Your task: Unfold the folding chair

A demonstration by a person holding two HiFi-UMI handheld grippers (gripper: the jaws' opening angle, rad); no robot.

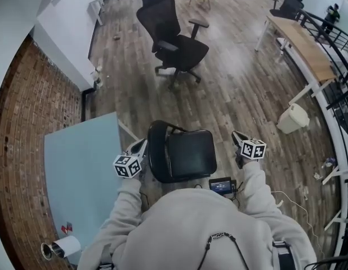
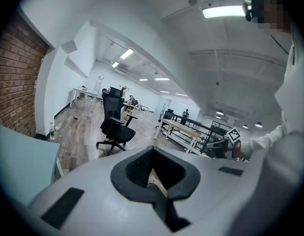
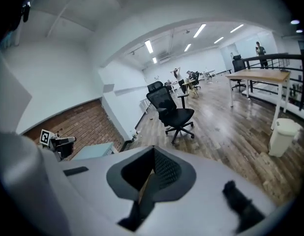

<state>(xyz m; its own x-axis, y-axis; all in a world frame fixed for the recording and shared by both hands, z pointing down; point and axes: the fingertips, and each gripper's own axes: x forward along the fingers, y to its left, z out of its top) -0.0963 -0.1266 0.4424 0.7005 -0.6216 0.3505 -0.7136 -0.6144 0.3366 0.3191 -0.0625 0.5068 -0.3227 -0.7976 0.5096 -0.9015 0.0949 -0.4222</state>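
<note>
Wooden floor, bearing folding chair, black office chair, white bin

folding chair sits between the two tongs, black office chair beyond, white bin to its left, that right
No: the white bin stands right of the folding chair, as the head view shows. The chair does sit between the left tongs and right tongs, black office chair beyond.

From the head we look steeply down, with the folding chair close below us. The two gripper views look out sideways from low down. All three views share the office chair.
</note>
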